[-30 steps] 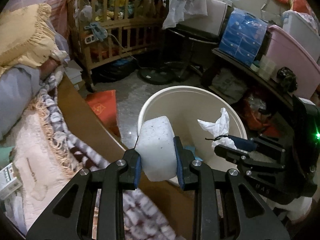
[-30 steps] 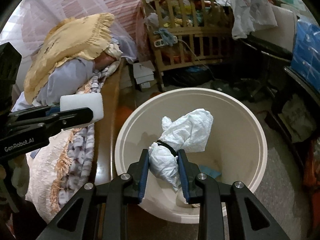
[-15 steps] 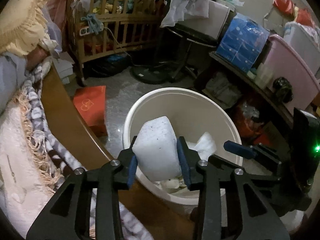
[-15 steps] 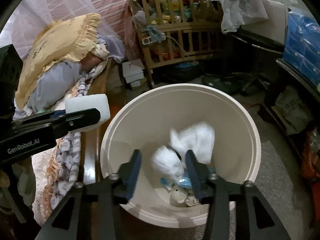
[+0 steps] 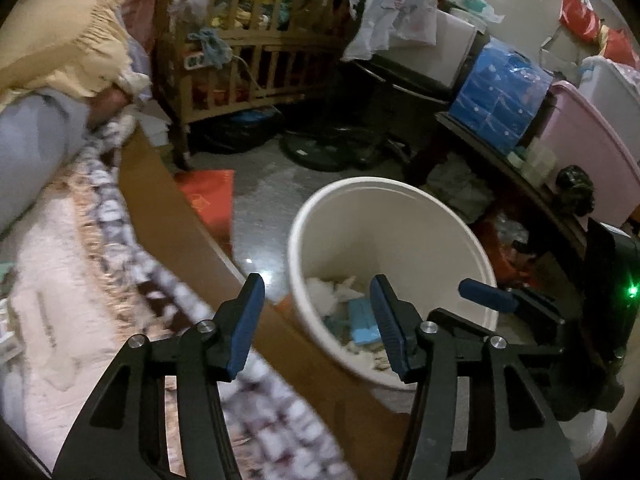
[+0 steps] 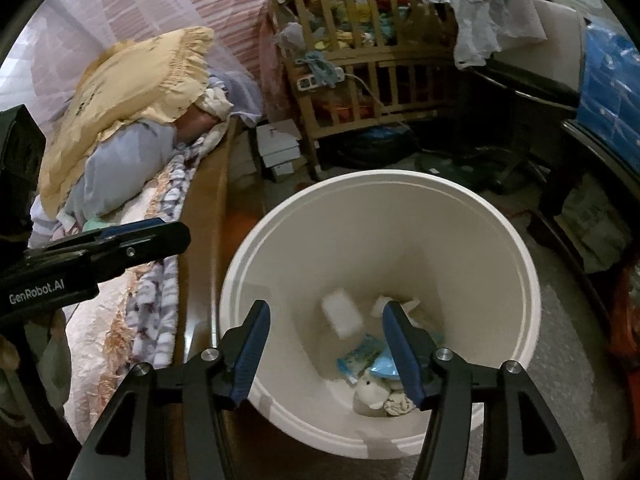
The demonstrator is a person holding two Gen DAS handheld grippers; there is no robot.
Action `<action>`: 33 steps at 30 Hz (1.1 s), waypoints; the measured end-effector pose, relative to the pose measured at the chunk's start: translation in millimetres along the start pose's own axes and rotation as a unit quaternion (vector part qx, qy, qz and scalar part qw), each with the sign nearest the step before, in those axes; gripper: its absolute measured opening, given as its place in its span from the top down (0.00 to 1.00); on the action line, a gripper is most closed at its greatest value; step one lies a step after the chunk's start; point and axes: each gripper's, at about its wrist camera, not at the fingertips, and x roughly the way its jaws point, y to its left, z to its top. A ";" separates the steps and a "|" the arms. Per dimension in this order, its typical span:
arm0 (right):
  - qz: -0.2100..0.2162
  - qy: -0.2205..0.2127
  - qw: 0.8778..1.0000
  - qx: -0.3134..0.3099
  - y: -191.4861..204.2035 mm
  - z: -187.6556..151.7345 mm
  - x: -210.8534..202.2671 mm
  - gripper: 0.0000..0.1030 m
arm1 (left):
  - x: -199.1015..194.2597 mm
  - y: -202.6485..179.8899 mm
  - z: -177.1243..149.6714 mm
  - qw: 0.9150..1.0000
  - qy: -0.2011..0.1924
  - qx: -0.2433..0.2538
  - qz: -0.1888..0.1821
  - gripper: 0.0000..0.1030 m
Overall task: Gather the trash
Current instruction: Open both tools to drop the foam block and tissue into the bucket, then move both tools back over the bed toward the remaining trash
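Bed (image 6: 132,320): lay to the left of both hand-held grippers, with a patterned blanket along its wooden edge.
Yellow pillow (image 6: 132,96): sat far ahead and to the left of the right hand-held gripper, on the bed.
Wooden crib (image 5: 256,56): stood well ahead of the left hand-held gripper, across the floor.
Bucket (image 6: 516,312): cream, round, stood on the floor just ahead of and below the right hand-held gripper, beside the bed edge.
Left hand-held gripper (image 5: 316,320): jaws were opening, about half wide, nothing between the blue pads; it hung over the near left rim of the bucket.
Right hand-held gripper (image 6: 324,344): jaws were opening, about half wide, empty; it pointed down into the bucket.
White block (image 6: 342,314): blurred, lay inside the bucket, ahead between the right hand-held gripper's fingers.
Trash (image 6: 376,376): white crumpled pieces and blue wrappers lay on the bucket floor, close to the right finger.
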 end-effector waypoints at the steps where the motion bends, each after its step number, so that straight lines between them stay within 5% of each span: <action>1: 0.003 0.000 1.000 -0.004 3.5 -0.4 0.6 0.45 | -3.8 3.9 -2.1 1.000 -0.002 0.000 0.007 0.48; 18: 0.081 0.011 0.991 -0.103 116.8 -10.4 7.0 0.39 | -84.8 87.1 -50.1 0.989 -0.031 -0.009 0.146 0.48; 33: 0.150 0.053 0.975 -0.154 230.8 -24.3 39.8 0.38 | -150.1 197.1 -118.7 0.974 -0.033 -0.108 0.195 0.48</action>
